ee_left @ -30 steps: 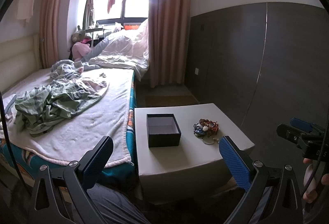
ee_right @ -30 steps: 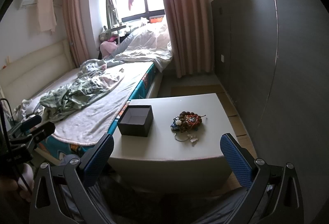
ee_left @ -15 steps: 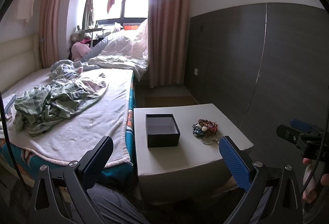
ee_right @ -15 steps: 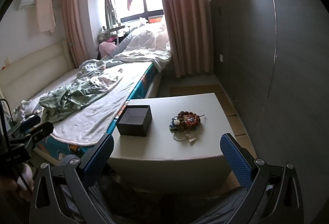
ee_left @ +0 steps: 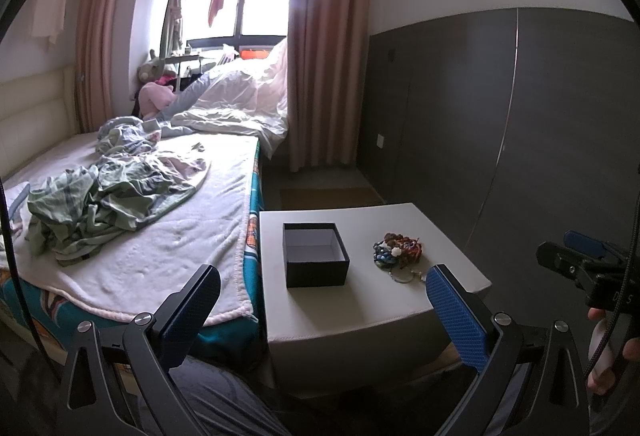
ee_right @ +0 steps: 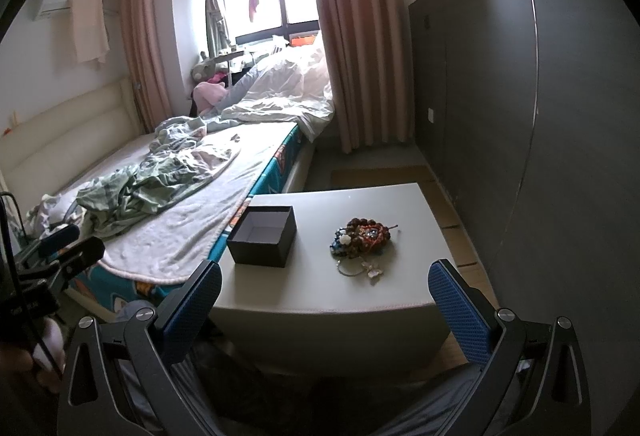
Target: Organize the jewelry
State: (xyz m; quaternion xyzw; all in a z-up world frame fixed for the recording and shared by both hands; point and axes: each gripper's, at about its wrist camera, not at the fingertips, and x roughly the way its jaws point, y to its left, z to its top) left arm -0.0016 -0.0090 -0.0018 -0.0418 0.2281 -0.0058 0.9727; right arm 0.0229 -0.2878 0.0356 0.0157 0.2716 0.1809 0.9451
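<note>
From the left wrist view, the left gripper [ee_left: 320,310] hangs short of the white counter [ee_left: 360,312], its jaws spread wide and holding nothing. On the counter stands an open black box [ee_left: 315,255], its pale inside empty as far as can be seen, and just beside it lies the jewelry [ee_left: 398,252], a tangled heap of beads and bracelets. The bed [ee_left: 160,236] runs along the counter's far side. From the right wrist view, the right gripper [ee_right: 325,302] is likewise wide apart and empty, well back from the heap, with a loose ring and small charm at its near edge. Nothing looks sorted yet; the whole job seems left.
</note>
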